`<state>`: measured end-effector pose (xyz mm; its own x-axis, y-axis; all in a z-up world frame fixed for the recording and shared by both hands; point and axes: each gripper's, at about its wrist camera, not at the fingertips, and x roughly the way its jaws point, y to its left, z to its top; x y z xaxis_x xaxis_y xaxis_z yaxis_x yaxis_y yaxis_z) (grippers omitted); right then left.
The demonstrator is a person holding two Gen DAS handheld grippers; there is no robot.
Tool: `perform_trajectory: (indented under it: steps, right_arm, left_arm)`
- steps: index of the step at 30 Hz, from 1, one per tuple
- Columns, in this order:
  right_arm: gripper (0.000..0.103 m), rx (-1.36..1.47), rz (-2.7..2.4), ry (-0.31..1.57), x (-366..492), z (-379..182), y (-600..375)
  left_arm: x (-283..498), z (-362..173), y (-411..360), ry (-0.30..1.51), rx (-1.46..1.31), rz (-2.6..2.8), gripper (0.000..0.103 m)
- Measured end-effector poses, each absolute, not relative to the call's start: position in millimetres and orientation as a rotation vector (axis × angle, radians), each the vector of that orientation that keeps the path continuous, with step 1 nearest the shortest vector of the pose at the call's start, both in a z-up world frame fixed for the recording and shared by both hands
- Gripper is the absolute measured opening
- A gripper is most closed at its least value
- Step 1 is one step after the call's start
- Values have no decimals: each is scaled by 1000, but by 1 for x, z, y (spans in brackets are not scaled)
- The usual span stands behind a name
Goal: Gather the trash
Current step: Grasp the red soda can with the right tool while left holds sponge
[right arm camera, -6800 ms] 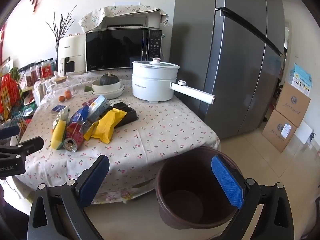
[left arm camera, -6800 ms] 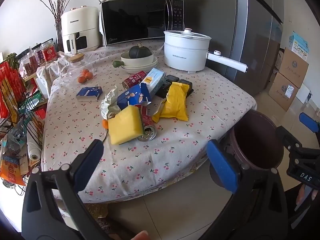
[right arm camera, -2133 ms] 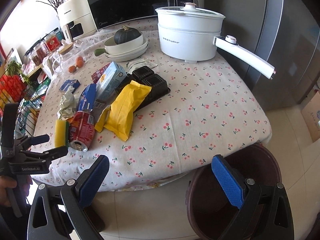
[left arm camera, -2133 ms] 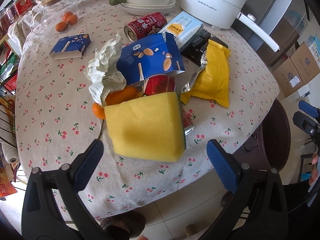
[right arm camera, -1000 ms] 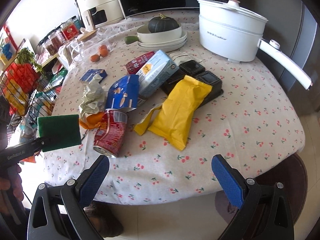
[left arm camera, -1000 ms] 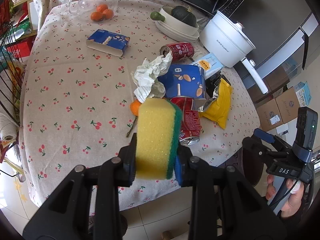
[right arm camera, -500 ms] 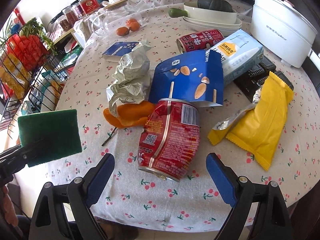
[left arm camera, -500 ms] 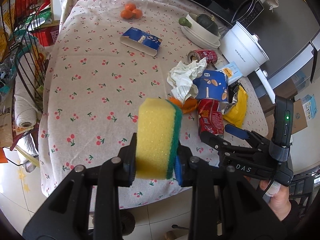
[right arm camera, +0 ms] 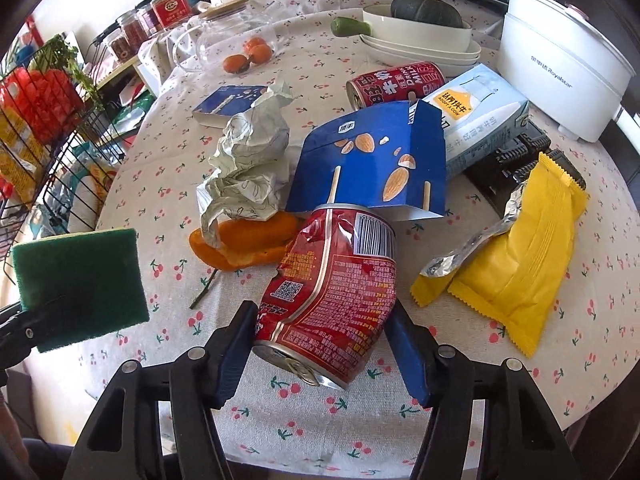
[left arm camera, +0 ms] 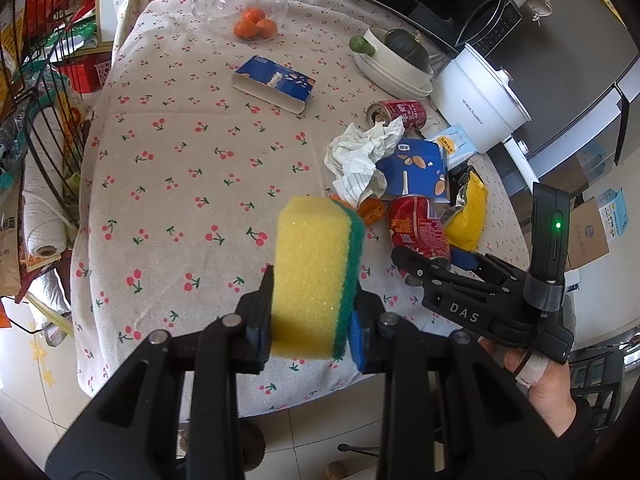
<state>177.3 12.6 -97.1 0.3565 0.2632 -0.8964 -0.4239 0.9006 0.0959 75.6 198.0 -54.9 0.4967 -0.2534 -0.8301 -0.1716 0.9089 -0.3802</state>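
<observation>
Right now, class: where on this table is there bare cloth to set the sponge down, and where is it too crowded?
Free: the broad stretch of tablecloth between the flat blue box, the crumpled paper and the near edge. Crowded: around the crushed can, where orange peel, the almond box and the yellow wrapper lie close together.
</observation>
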Motion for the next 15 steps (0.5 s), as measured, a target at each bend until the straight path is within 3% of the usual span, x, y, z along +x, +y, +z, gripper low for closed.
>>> perform_trajectory:
  steps: [15]
  right_arm:
    - [59,-91,399,1104,174,-68,-60]
  left_arm:
    - [86,-46,153,1060,-390,-122,32]
